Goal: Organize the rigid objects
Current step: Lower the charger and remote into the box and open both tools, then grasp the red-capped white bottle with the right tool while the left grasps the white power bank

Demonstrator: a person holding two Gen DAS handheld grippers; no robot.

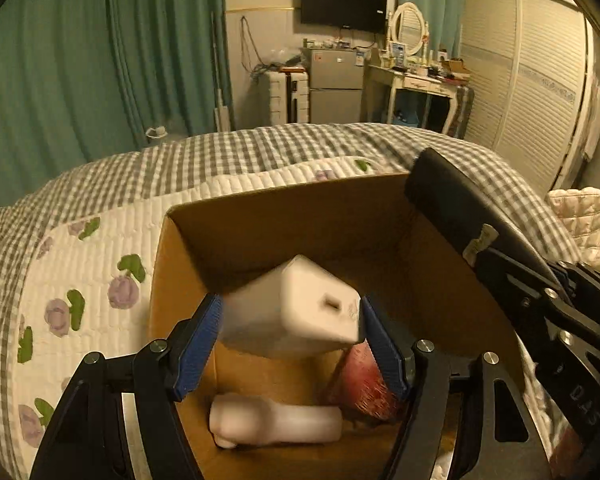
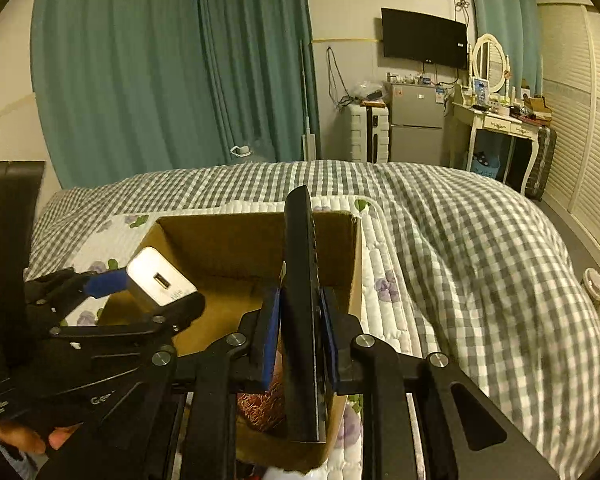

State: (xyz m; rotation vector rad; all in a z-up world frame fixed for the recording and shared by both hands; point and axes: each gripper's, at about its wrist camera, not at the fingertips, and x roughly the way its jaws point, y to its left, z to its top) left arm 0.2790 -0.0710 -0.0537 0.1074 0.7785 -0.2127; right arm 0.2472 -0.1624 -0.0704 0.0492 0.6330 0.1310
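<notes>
White boxy charger (image 1: 296,308) is held between left gripper (image 1: 292,344) pads above cardboard box (image 1: 284,216) near its left wall; flat black remote (image 2: 302,312) is clamped by right gripper (image 2: 300,336).

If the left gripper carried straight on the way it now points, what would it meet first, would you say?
Probably the brown cardboard box: the left gripper, holding a white plastic charger block, points down into it, towards the floor or far wall. Depth is unclear.

This is a home bedroom: a bed (image 2: 440,216) under a checked quilt, teal curtains (image 2: 172,64), a wall television (image 2: 424,38), a small fridge (image 2: 416,120) and a mirrored dressing table (image 2: 496,120).
</notes>
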